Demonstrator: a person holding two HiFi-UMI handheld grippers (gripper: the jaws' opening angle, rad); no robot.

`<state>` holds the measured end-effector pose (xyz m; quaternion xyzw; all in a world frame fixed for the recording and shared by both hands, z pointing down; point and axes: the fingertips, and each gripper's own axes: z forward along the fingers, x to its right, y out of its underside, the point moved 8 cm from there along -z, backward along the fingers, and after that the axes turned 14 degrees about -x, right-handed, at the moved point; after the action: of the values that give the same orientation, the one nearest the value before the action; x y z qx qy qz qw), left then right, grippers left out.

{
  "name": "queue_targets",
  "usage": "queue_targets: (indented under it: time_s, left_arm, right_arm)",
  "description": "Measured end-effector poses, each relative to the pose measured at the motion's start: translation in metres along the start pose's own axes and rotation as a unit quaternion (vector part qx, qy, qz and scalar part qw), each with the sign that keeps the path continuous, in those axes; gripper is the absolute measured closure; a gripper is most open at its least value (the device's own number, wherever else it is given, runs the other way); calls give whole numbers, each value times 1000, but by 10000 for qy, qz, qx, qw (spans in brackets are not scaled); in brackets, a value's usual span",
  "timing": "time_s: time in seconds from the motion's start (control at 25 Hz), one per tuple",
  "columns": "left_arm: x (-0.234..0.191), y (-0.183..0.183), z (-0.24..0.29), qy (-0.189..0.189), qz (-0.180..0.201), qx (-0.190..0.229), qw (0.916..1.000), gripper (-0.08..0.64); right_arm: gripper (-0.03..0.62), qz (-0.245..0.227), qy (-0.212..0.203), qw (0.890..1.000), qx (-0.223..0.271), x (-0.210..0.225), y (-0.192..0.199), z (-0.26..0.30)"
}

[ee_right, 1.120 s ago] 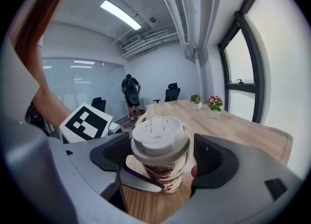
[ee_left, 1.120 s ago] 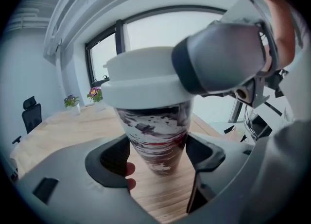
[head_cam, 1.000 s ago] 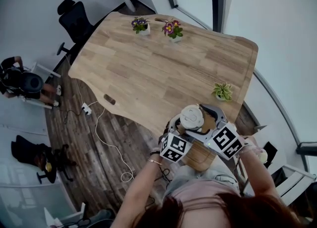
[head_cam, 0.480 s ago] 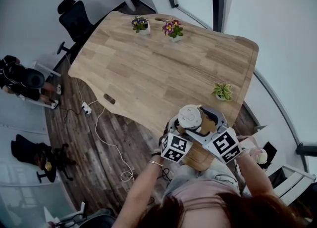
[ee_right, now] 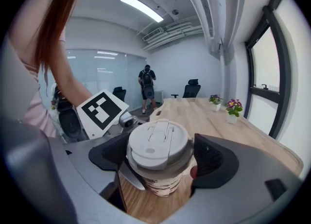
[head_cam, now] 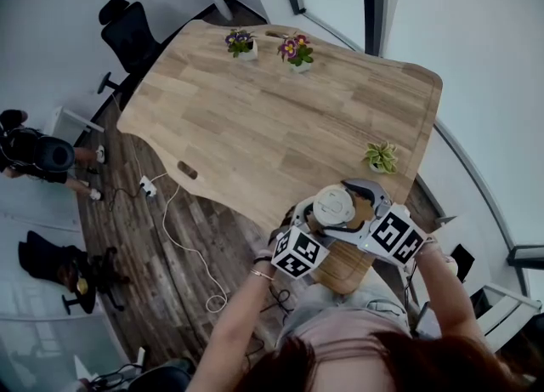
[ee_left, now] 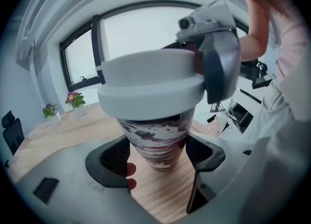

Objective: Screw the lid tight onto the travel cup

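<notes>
Head view: the right gripper (ee_right: 160, 159) has swung a little way round the cup's top in the last second, which I take for a tightening turn under way; its jaws are clamped on the white lid (ee_right: 156, 144); the left gripper (ee_left: 158, 156) grips the patterned travel cup (ee_left: 156, 138) by its body, at the near edge of the wooden table (head_cam: 255, 118); the lid sits level and covers the mouth, so any contents are hidden.

The tapered travel cup (ee_left: 156, 138) is marbled in dark maroon, black and white, beneath a plain off-white round lid (ee_right: 158, 145). The grey left gripper (ee_left: 158, 156) and grey right gripper (ee_right: 163, 159) have black pads (ee_right: 216, 160) and white cubes (head_cam: 297, 252) with black square markers (the long wooden table (head_cam: 255, 118) is pale, streaky-grained).
</notes>
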<state>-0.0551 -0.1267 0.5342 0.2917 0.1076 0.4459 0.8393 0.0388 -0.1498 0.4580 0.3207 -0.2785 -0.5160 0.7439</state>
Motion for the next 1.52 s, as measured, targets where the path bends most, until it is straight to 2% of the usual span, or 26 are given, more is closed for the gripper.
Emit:
queue_targets:
  time_s: [0.12,0.2,0.28,0.4,0.56,0.68,0.8,0.96,1.04,1.12,1.32,1.4,1.52]
  left_arm:
    - [-2,-2,3,-410,-496,-5,9979,212]
    - [0,-5,6,-721,-882,50,9935,212]
    - [2,-6,7,-936,-1147,105,9889,212]
    - [0,-4,7,-827,-1068,149,9907,212]
    - [-4,0,5,-334,-454,145,9983,212]
    - [-6,-1,4,-129,-172,142,9997,212]
    - [-5,-3,6,-333,-382,129,9986,212]
    - [1,-8,9,-962,-1131,143,9888,212]
    - [2,-7,10,-1040,-1258,171,9864,212]
    - [0,-6,9,-882,-1101,162,9899,212]
    - [-7,-1,6,-217,-286,94,9993,212]
    - [-8,-2,6,-115,-175,74,9998,212]
    - [-7,-4,7,-321,-414,70,9986,212]
  right_arm:
    - [201,447,664,9966,211,-1,1,2]
    - [201,854,1195,9885,348,-5,1,4]
    - [201,1097,1516,9814,426,-8,1,7]
    - [201,1078,1279,9851,400,-7,2,5]
    - [199,610,802,9945,283,0,-2,-5]
    - [201,248,595,9978,166,1,-6,-5]
    - [204,360,879,9950,324,-1,-6,-3]
    - [210,934,1713,9792,563,-8,-5,2]
    - [209,948,1636,9803,579,-9,-4,2]
    - [207,808,1258,9875,498,-8,-3,-1]
    - [207,169,474,9987,25,-3,1,-8]
    - [207,81,448,9989,-81,-1,3,-7]
    - [209,297,874,9957,82,-2,5,-5]
